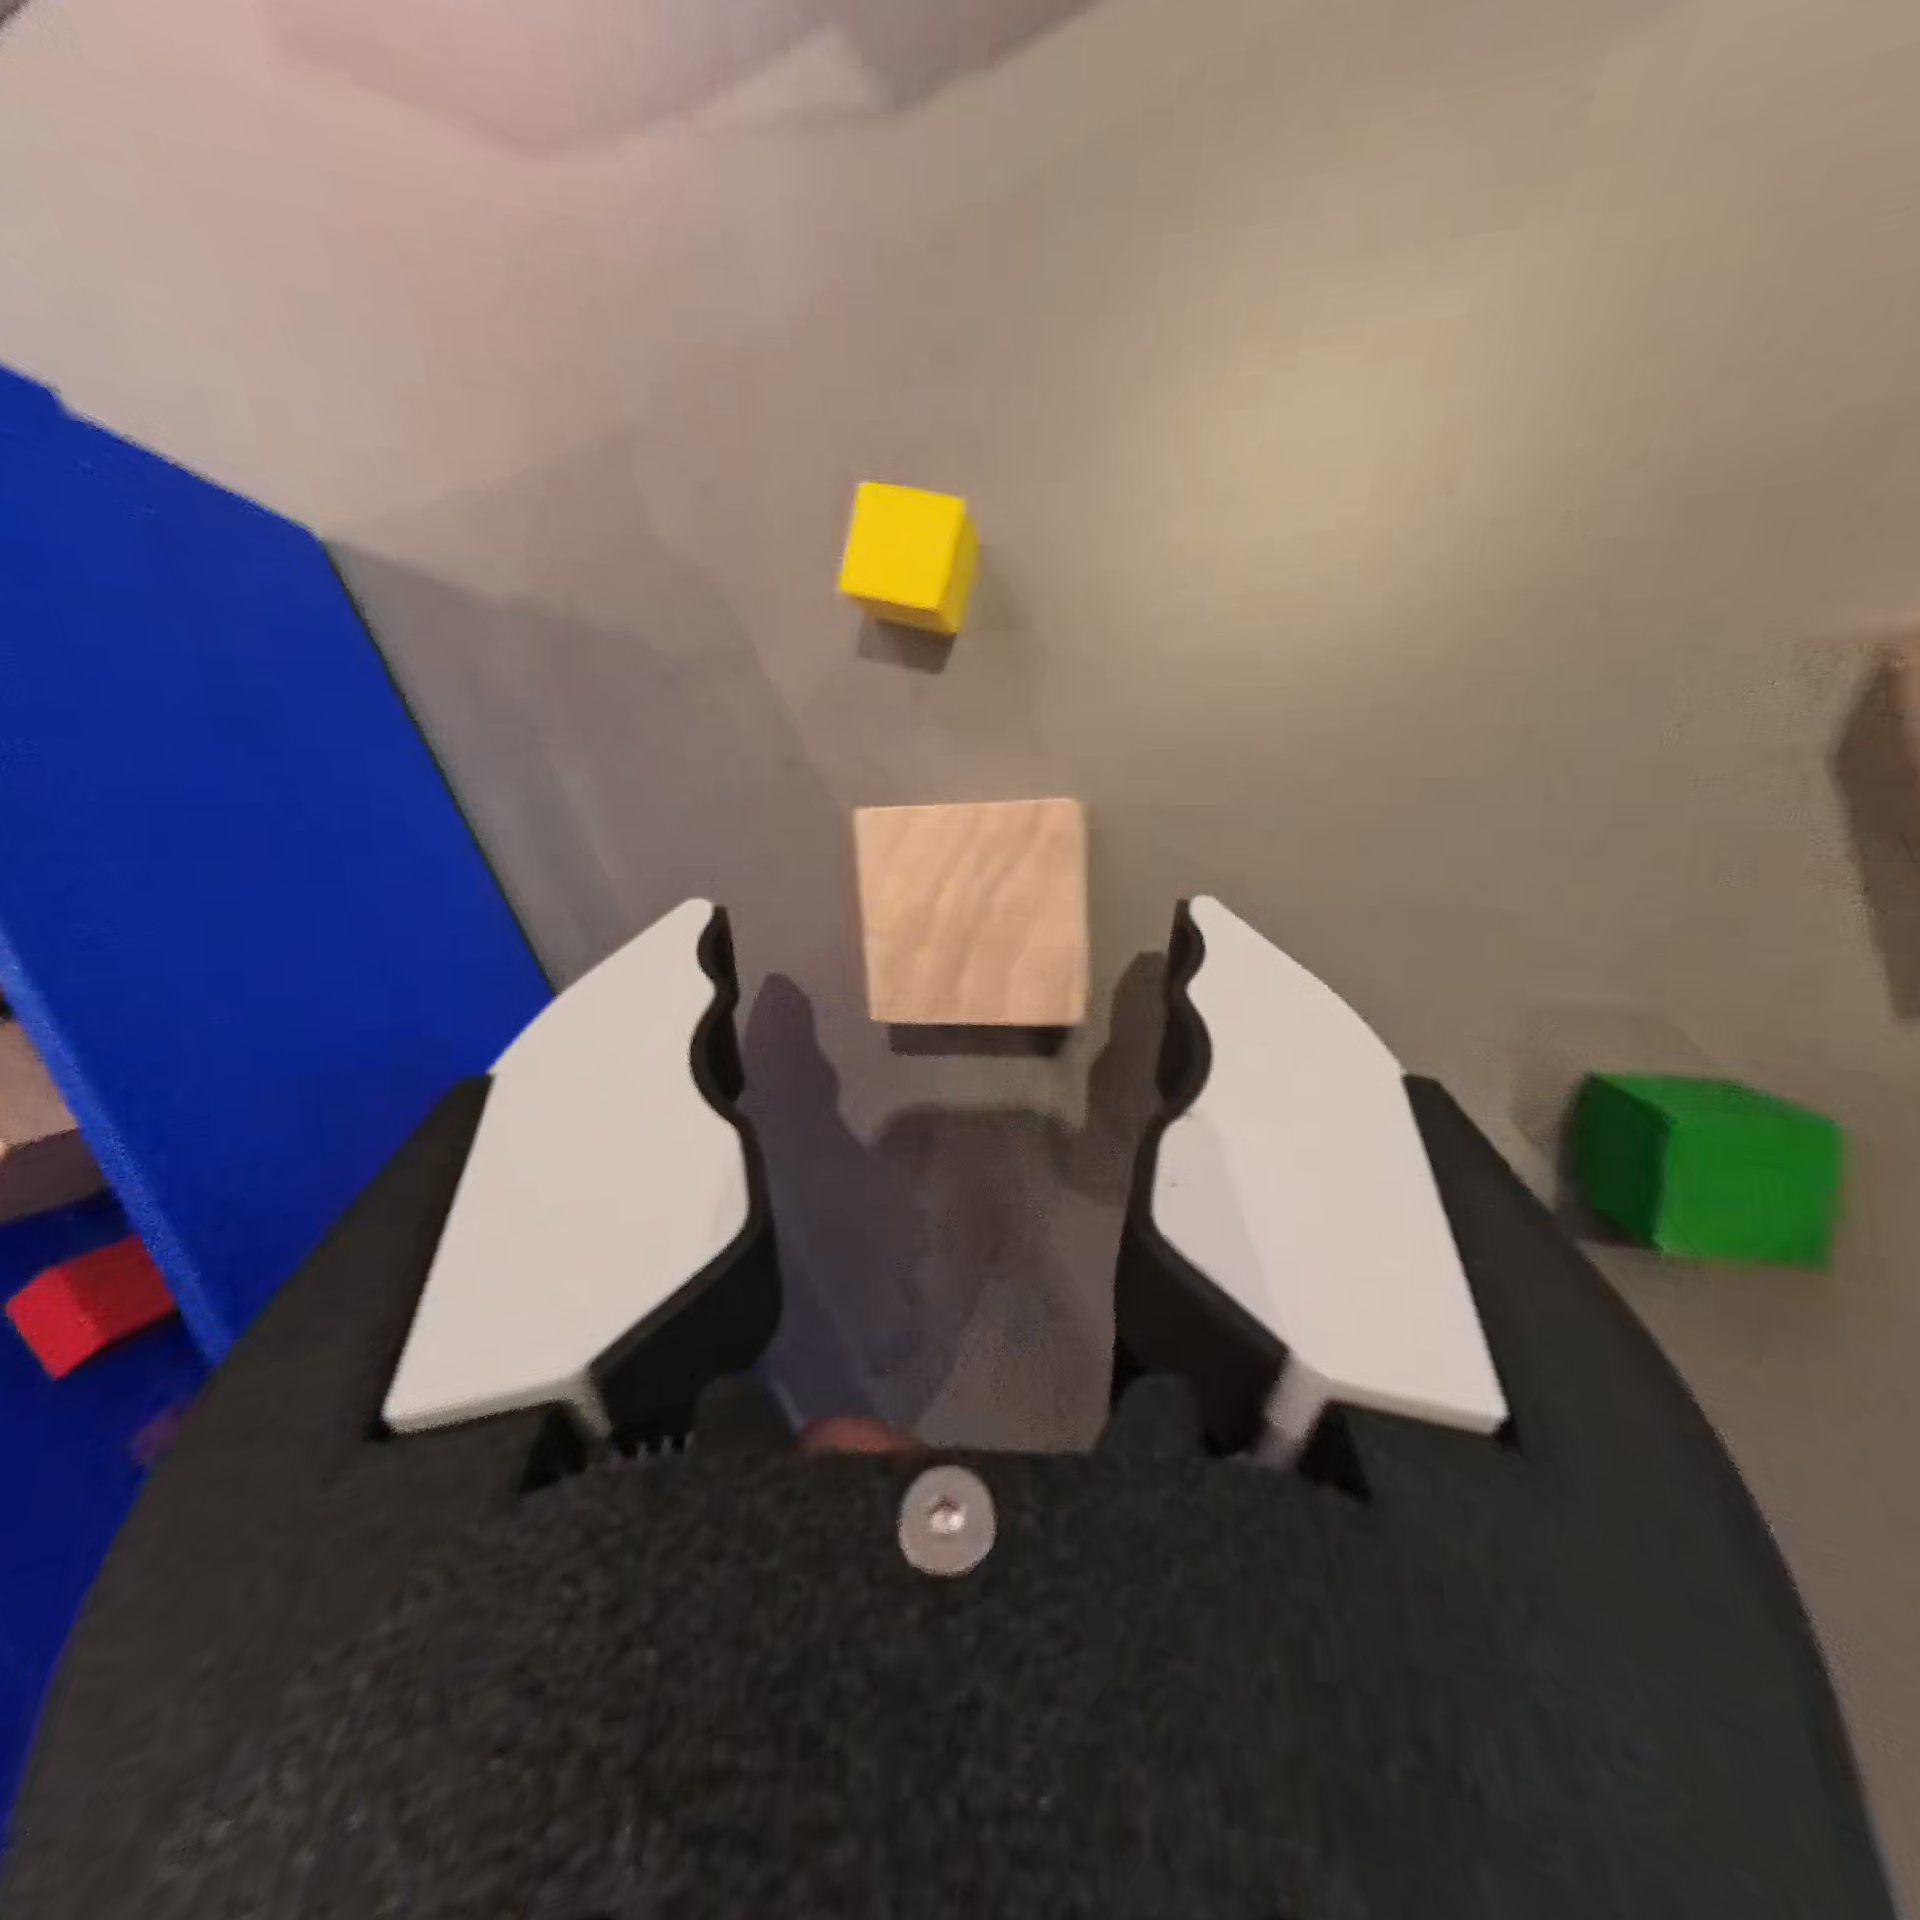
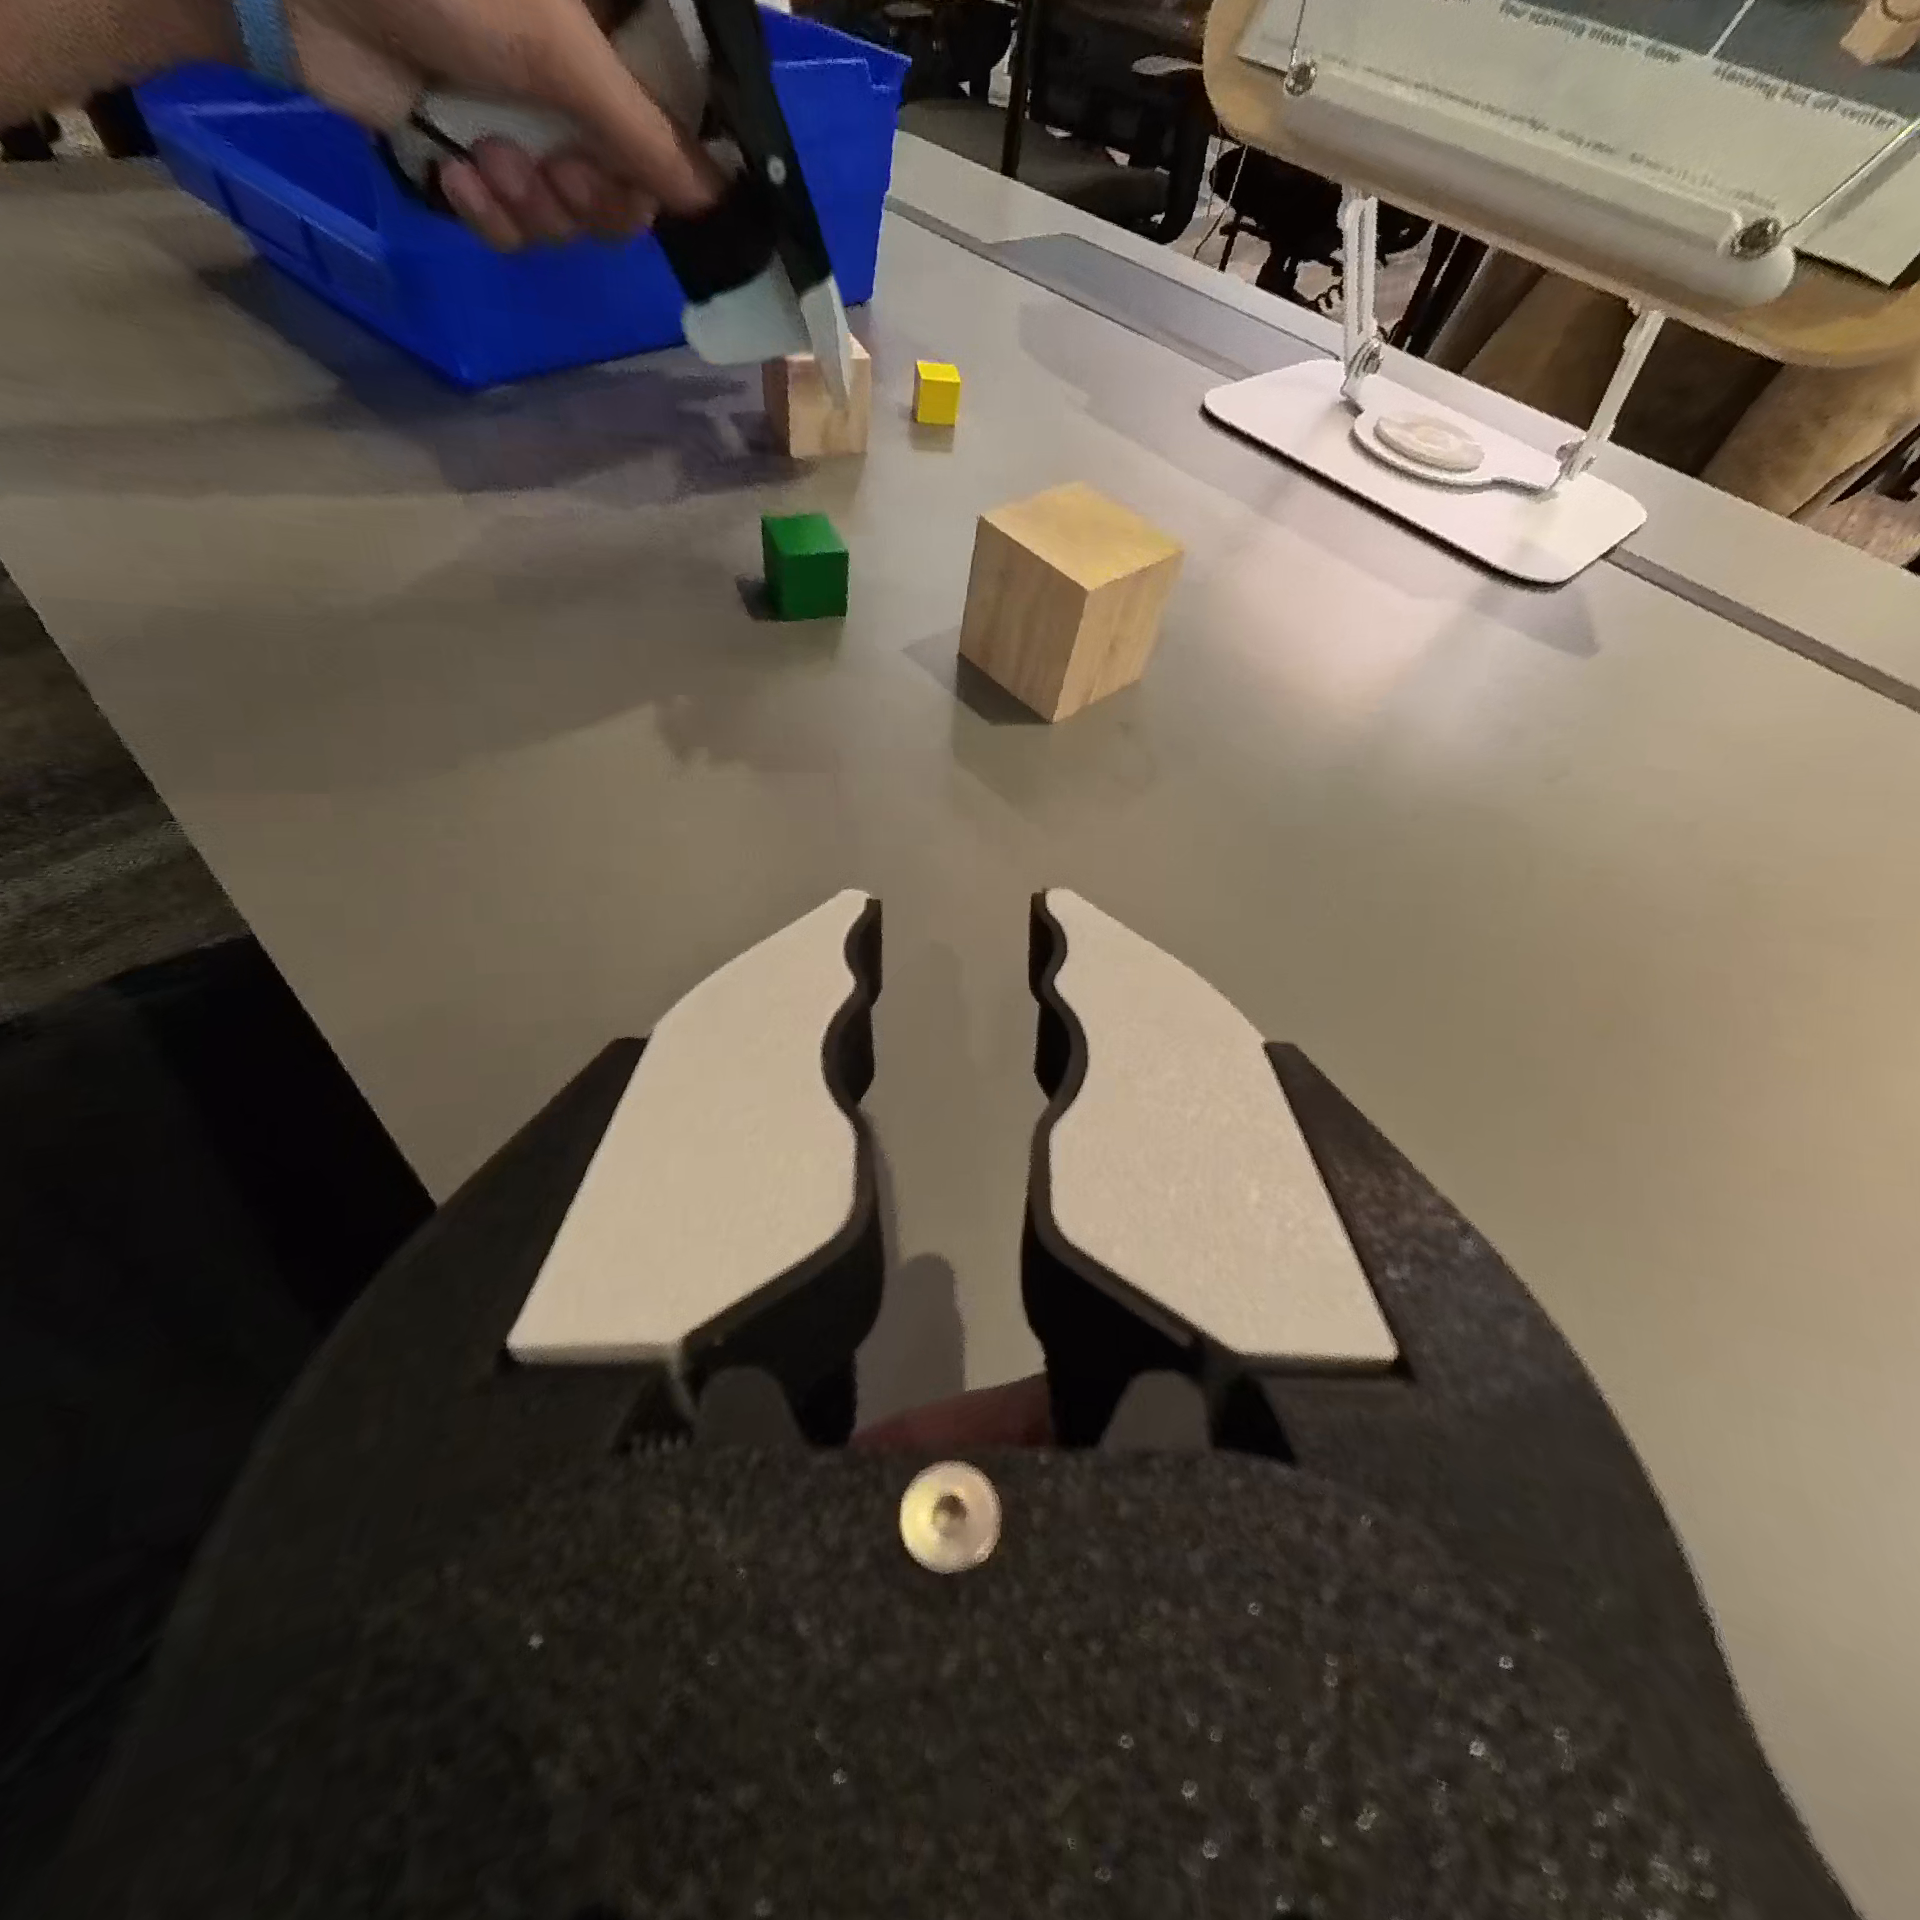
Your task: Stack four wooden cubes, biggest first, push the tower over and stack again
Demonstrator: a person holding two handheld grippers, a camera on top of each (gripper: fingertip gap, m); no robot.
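Wooden cubes: all four lie apart on your bench [image 2: 1455,935].
Left claw [image 1: 951,925]: spread wide over your mid-sized cube [image 1: 971,912].
Right claw [image 2: 956,914]: parted, holding nothing.

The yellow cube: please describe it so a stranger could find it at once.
Start at the blue bin on the grey table. Near its corner stands a pale wooden cube, under the left gripper. Beside that one sits the yellow cube: the smallest, and the only yellow one.
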